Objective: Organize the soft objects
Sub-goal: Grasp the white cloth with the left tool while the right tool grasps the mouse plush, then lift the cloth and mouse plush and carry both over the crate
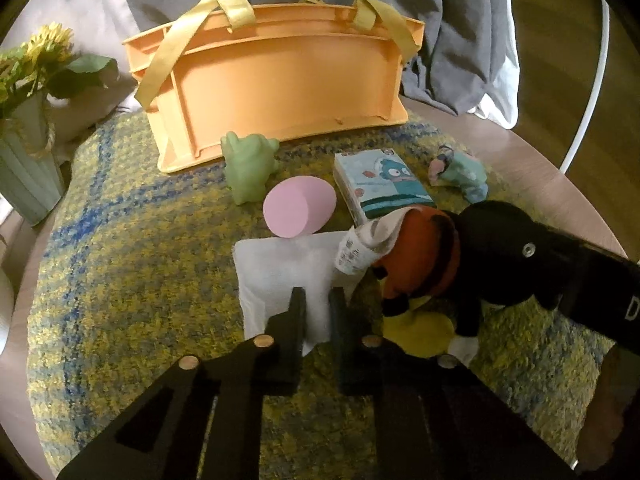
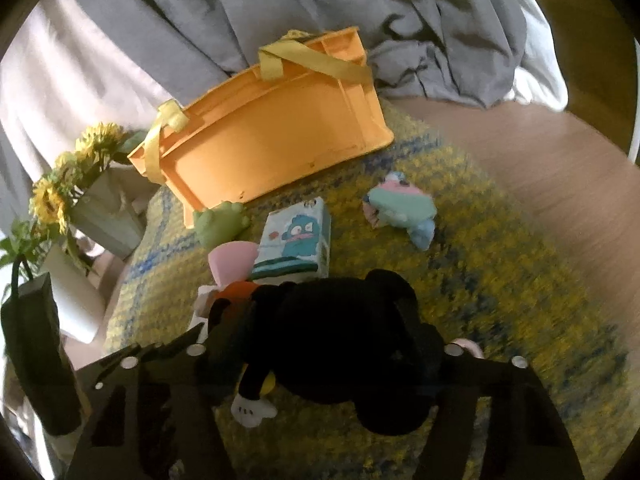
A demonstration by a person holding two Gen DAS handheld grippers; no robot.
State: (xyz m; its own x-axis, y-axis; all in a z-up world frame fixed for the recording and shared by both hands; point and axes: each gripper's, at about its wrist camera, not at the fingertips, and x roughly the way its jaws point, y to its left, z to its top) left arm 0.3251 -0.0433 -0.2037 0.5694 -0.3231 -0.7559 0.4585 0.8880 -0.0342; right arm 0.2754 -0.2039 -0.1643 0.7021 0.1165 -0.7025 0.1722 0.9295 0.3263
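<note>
My left gripper point(image 1: 318, 300) hovers over a white folded cloth point(image 1: 280, 272) on the rug, with its jaws a narrow gap apart and nothing between them. My right gripper point(image 2: 320, 320) is shut on a black plush mouse point(image 2: 340, 328) with orange shorts; the plush also shows in the left wrist view point(image 1: 480, 256), lifted off the rug. An orange basket point(image 1: 280, 76) with yellow handles stands at the back, and it also shows in the right wrist view point(image 2: 272, 136). On the rug lie a green frog toy point(image 1: 250, 160), a pink sponge point(image 1: 298, 210), a printed tissue pack point(image 1: 380, 188) and a teal plush point(image 1: 460, 174).
A yellow-blue rug point(image 1: 132, 264) covers a round wooden table point(image 2: 540, 168). A vase of yellow flowers point(image 1: 28, 140) stands at the left. Grey and white bedding point(image 1: 440, 20) lies behind the basket. A yellow cloth point(image 1: 420, 332) lies under the plush.
</note>
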